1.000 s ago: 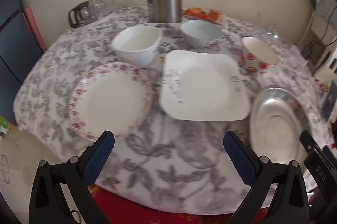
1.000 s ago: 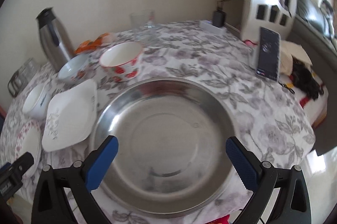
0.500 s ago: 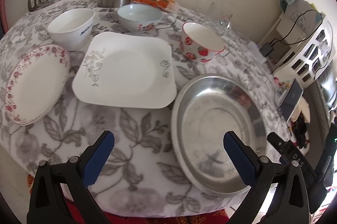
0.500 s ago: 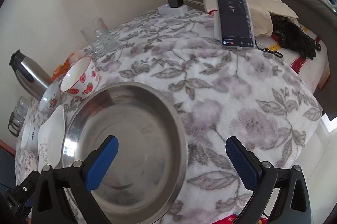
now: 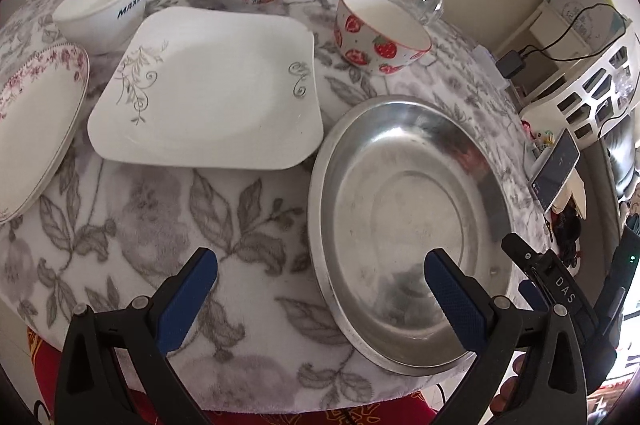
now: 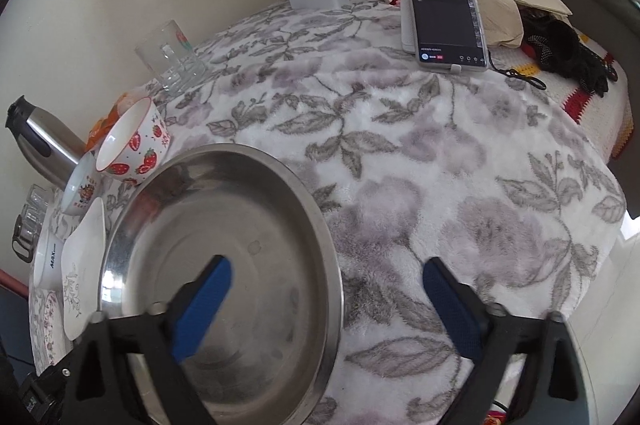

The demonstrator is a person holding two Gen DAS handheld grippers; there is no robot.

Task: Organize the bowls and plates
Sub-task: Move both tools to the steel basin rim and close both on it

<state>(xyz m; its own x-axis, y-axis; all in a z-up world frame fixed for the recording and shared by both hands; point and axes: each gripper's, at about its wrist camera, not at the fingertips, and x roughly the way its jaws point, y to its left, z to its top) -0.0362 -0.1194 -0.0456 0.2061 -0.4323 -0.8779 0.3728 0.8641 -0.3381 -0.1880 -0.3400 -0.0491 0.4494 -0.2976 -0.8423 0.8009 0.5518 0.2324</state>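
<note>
Steel plate (image 6: 224, 265): on floral counter (image 6: 440, 185); rim between spread, just-closing right claw (image 6: 326, 285), untouched. Left claw (image 5: 320, 277) spread, empty.

Right gripper (image 6: 326, 279): jaws have just been closing, narrower than a second ago; the right rim of the steel basin (image 6: 224, 265) lies between them, left pad over the basin's inside, right pad over the tablecloth (image 6: 440, 165), neither pressing on the rim.

Left gripper (image 5: 322, 273): carried rightward from the floral round plate (image 5: 36, 129); its right pad now over the basin.
</note>
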